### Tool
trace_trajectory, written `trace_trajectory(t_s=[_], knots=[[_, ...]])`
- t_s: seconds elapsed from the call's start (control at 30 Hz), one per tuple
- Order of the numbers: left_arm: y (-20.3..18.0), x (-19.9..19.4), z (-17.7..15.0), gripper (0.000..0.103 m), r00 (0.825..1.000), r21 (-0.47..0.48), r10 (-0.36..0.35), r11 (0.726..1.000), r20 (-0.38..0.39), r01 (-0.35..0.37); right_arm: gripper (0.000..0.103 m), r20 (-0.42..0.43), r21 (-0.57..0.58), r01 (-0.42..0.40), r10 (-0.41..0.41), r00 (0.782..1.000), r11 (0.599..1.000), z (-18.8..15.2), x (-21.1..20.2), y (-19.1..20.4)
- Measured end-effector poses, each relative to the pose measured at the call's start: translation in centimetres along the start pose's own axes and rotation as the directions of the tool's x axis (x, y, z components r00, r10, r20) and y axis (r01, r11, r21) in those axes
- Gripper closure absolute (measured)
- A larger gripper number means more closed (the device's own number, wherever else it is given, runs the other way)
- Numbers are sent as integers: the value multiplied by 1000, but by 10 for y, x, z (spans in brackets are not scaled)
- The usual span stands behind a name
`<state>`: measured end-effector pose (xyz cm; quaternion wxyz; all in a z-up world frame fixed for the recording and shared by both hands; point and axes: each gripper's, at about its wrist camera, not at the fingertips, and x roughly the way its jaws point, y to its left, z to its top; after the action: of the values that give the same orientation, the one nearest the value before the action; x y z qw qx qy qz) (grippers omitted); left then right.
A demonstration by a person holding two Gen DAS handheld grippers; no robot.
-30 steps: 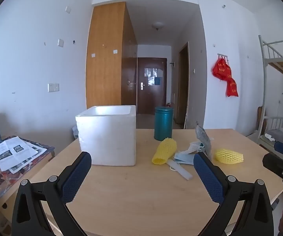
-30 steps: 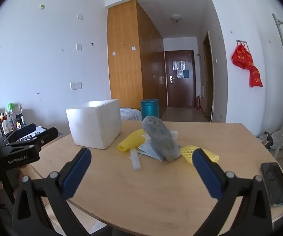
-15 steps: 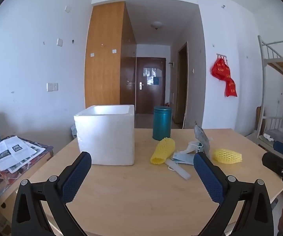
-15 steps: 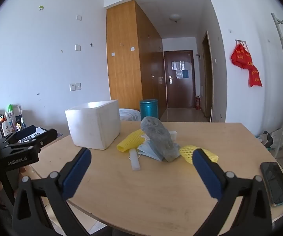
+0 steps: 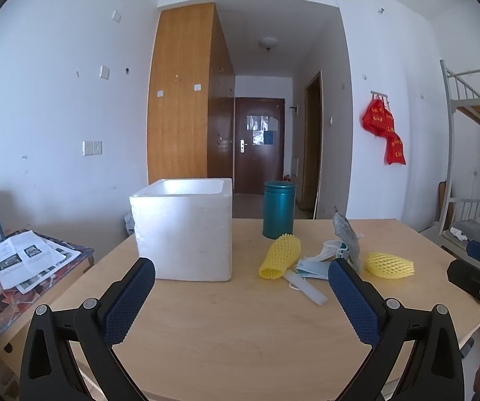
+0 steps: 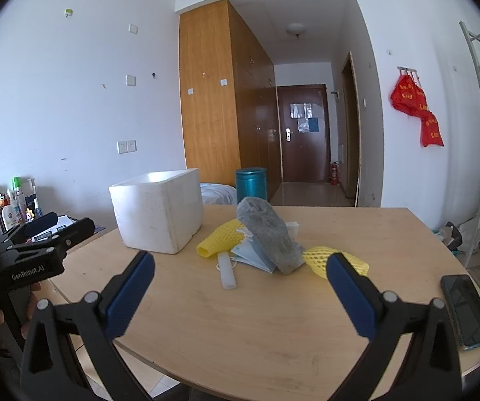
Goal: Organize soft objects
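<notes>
A white foam box (image 5: 186, 230) (image 6: 159, 212), open at the top, stands on the wooden table (image 5: 240, 334). To its right lies a pile of soft things: a yellow foam net sleeve (image 5: 280, 256) (image 6: 218, 236), a second yellow net (image 5: 389, 265) (image 6: 320, 258), a grey sock-like piece (image 6: 268, 234) (image 5: 346, 237), blue face masks (image 6: 253, 257) (image 5: 311, 264) and a white strip (image 6: 227, 271) (image 5: 306, 290). My left gripper (image 5: 241, 300) is open and empty, held above the table's near side. My right gripper (image 6: 240, 297) is open and empty, in front of the pile.
A teal tin canister (image 5: 279, 213) stands behind the pile. A phone (image 6: 466, 310) lies at the table's right edge. A side table with papers (image 5: 29, 260) and bottles (image 6: 14, 205) is at the left. A bunk bed (image 5: 473, 167) stands at the right.
Both grippers have drifted slightly; the views shift a little. Nothing on the table has moved and both stay open.
</notes>
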<state>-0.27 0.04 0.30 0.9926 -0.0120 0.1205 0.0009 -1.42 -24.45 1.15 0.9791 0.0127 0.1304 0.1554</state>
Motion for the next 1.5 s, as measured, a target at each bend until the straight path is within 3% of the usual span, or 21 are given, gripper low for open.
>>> trace_trajectory(t_s=[1.1, 1.5], knots=[[3, 2, 0, 0, 1000, 5, 2, 1000, -12, -2, 0, -2, -5, -3, 3, 1000, 1000, -1, 4, -1], [-1, 15, 1, 0, 999, 6, -9, 1000, -40, 9, 0, -40, 3, -25, 25, 999, 1000, 2, 19, -4]])
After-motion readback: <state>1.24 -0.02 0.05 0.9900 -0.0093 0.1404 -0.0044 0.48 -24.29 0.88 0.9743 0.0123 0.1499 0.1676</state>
